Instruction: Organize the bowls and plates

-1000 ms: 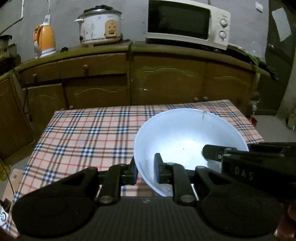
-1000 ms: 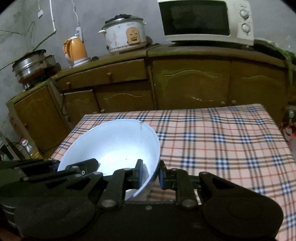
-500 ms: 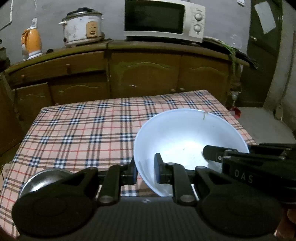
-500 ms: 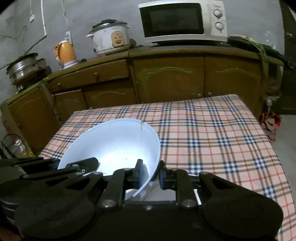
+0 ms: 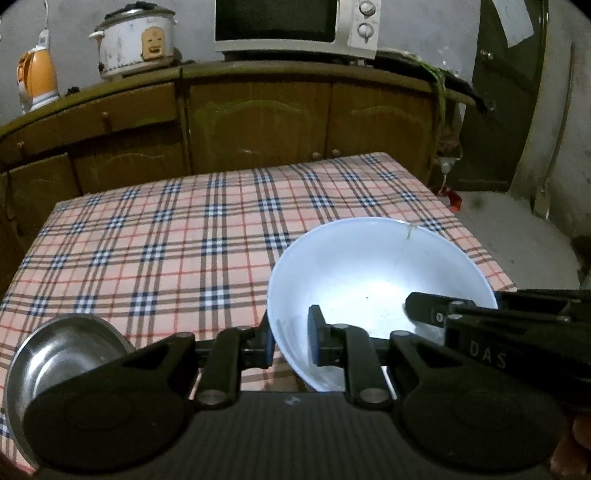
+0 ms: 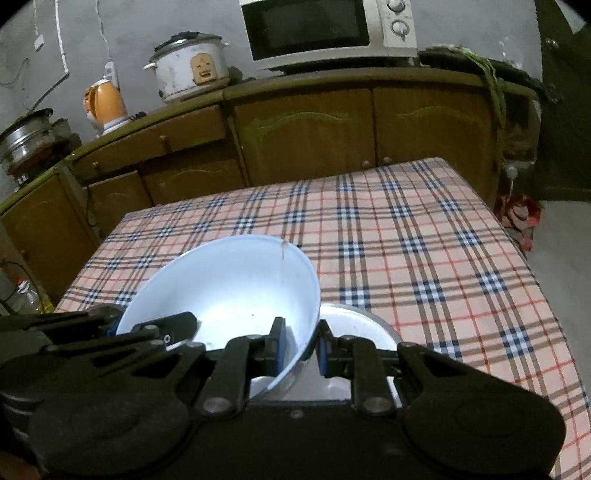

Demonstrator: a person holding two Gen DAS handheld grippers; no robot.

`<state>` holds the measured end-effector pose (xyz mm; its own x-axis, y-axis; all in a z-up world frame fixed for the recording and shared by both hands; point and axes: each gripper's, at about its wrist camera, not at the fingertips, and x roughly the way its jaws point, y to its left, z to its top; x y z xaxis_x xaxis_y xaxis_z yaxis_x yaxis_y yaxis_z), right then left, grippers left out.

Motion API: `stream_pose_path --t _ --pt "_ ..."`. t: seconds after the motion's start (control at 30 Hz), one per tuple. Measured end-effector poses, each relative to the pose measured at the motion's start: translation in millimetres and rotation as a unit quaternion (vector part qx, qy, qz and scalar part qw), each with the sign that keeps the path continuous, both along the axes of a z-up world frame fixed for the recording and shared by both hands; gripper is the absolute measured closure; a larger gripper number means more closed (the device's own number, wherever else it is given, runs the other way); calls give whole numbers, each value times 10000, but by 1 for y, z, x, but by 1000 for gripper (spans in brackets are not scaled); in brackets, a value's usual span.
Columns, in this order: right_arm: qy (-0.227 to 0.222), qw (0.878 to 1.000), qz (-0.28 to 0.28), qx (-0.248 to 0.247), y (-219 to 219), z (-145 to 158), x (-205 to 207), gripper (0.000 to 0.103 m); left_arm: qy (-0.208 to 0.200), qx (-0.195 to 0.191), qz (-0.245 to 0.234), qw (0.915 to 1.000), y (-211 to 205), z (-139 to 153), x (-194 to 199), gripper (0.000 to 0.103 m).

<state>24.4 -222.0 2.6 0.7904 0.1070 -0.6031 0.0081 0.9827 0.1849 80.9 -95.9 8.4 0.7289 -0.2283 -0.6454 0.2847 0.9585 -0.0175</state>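
A large white bowl (image 5: 373, 273) hangs above the plaid table, held by both grippers. My left gripper (image 5: 290, 339) is shut on its left rim. My right gripper (image 6: 301, 345) is shut on its right rim; the bowl also shows in the right wrist view (image 6: 229, 288). A steel bowl (image 5: 62, 350) sits on the table at the lower left of the left wrist view. A second pale bowl or plate (image 6: 354, 325) lies on the table just under and right of the white bowl in the right wrist view.
The plaid tablecloth (image 5: 184, 236) covers the table. Behind it stand wooden cabinets (image 5: 258, 110) with a microwave (image 5: 295, 26), a rice cooker (image 5: 135, 37) and an orange kettle (image 5: 35, 79). A door (image 5: 517, 92) is at the right.
Both grippers have moved back and down with the white bowl. The steel bowl has come into the left wrist view, and a pale dish now shows under the bowl in the right wrist view.
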Motion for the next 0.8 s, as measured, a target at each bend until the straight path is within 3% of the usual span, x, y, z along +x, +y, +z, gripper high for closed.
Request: stream_pose_path --t 0.8 --pt "424 9981 -409 187 -39 -45 -4 80 387 146 -378 9984 -36 -38 8 84"
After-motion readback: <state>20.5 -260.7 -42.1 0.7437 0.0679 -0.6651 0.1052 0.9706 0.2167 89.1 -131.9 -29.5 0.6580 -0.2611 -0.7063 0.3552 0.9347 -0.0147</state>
